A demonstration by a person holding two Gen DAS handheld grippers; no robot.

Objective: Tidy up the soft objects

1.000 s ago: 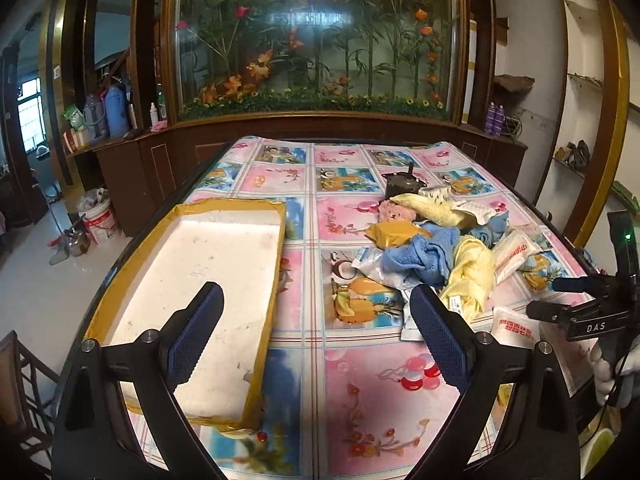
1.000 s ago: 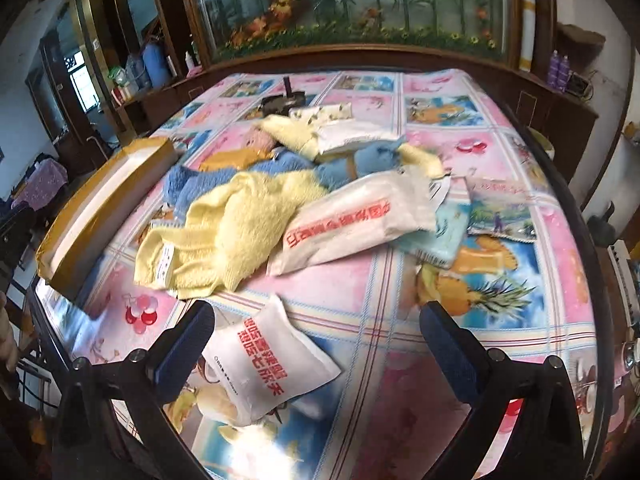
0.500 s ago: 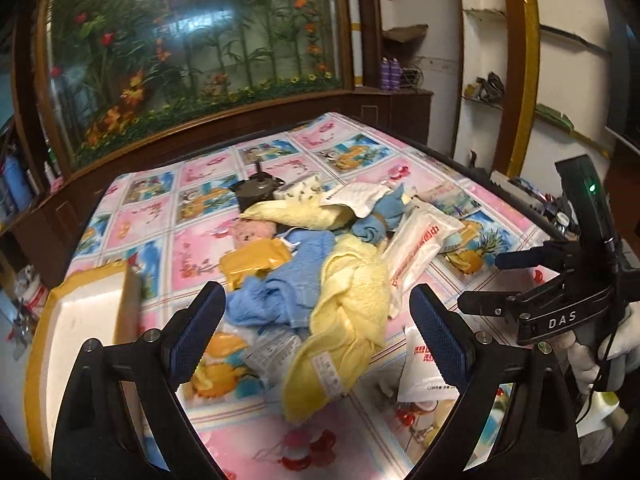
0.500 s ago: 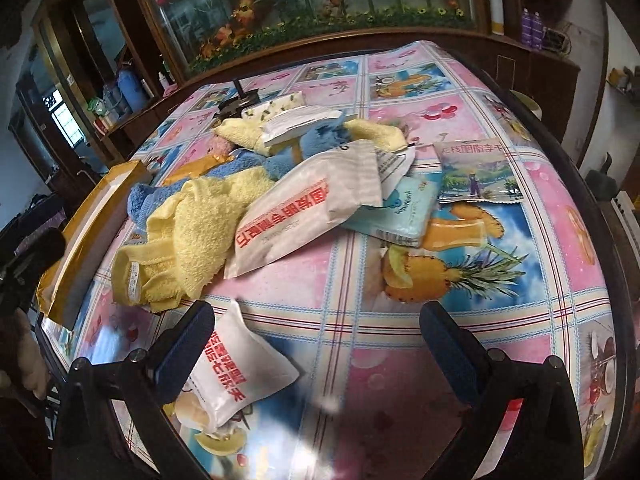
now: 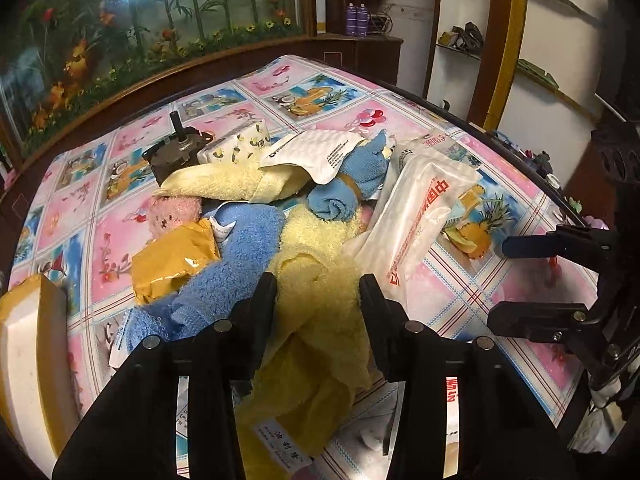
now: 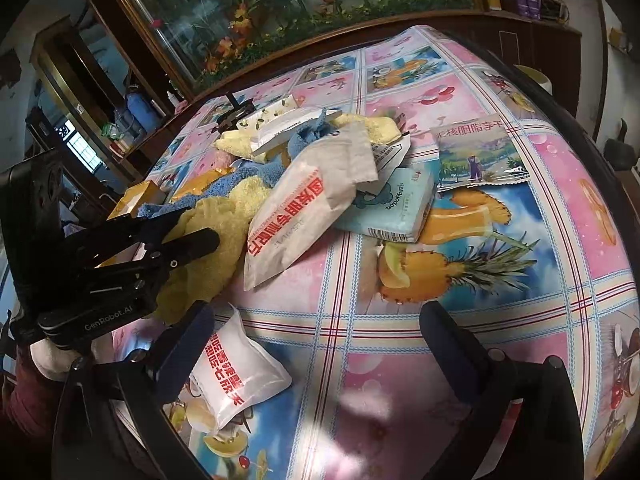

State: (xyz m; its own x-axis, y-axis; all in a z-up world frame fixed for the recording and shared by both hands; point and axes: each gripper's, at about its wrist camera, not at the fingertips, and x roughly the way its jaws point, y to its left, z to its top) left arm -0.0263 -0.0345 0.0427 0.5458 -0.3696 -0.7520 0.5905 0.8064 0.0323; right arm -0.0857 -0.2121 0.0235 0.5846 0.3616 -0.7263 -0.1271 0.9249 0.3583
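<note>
A pile of soft things lies mid-table. A yellow towel (image 5: pixel 316 280) lies at its near side, beside a blue towel (image 5: pixel 240 248), a rolled blue cloth (image 5: pixel 340 196) and a pink plush bear (image 5: pixel 172 212). My left gripper (image 5: pixel 318 292) is down on the yellow towel with its jaws closing, and the cloth is bunched between both pads. In the right wrist view the left gripper (image 6: pixel 200 226) sits on that yellow towel (image 6: pixel 216 216). My right gripper (image 6: pixel 316 332) stands open above bare tablecloth, beside a small white packet (image 6: pixel 236 376).
A long white packet with red print (image 5: pixel 416 224) leans on the pile's right side. A yellow packet (image 5: pixel 172 264), a black device (image 5: pixel 176 152) and a tissue pack (image 5: pixel 240 144) lie around it. A yellow-rimmed foam tray (image 5: pixel 24 340) sits left. My right gripper (image 5: pixel 512 284) is near the table's right edge.
My left gripper swung from over the foam tray to the pile, came down, and narrowed its jaws around the yellow towel. The right gripper shifted only slightly and stayed open.
</note>
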